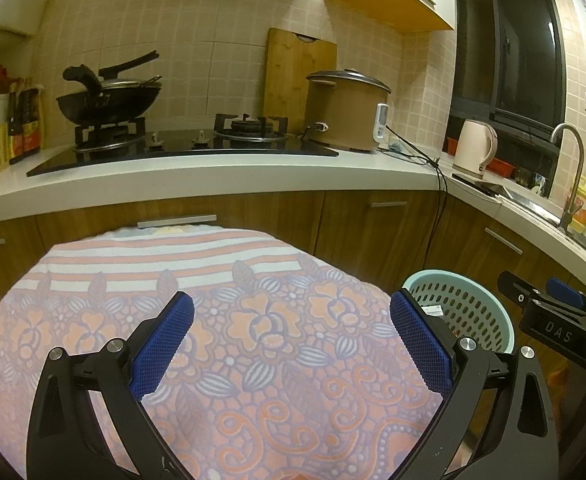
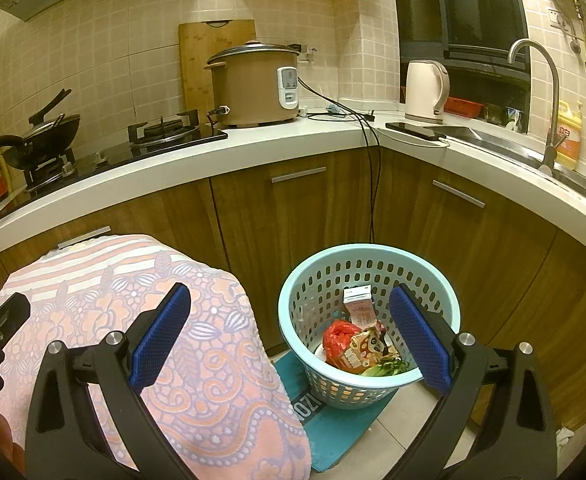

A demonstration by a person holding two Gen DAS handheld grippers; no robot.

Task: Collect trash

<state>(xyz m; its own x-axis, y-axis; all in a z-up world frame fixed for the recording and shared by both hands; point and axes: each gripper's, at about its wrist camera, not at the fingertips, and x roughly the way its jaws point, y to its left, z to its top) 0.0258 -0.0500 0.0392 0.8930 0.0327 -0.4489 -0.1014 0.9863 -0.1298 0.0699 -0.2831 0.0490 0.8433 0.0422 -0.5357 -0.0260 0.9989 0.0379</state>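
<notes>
While both tools are held low in front of the kitchen cabinets, neither one grips anything. The left gripper (image 1: 291, 344) hangs over a cloth (image 1: 221, 320) with orange flowers and stripes that covers a raised surface, and its blue pads (image 1: 161, 348) stand spread wide apart with only the cloth showing between them. It points level toward the stove and the counter (image 1: 213, 176) beyond. The right gripper (image 2: 291, 336) is beside it, angled a little downward toward the floor, its blue pads (image 2: 419, 340) likewise spread wide with nothing between them. From the left camera, the right gripper's black body shows at the right edge, just past the basket (image 1: 473, 308).

The trash lies in that pale blue basket (image 2: 369, 264), which stands on a teal mat (image 2: 333, 432) on the tiled floor, just beside the cloth-covered surface and in front of the wooden cabinet doors. Inside it are a small white carton (image 2: 359, 306) standing upright, a crumpled red bag (image 2: 337, 334), an orange snack wrapper (image 2: 363, 350) and some green vegetable scraps (image 2: 385, 368), all piled together. In the right camera's view the gripper's right pad overlaps the basket's rim.

On the counter stand a brown rice cooker (image 2: 257, 84), a pale kettle (image 2: 427, 92) and a wok (image 1: 109, 98) on the stove.
</notes>
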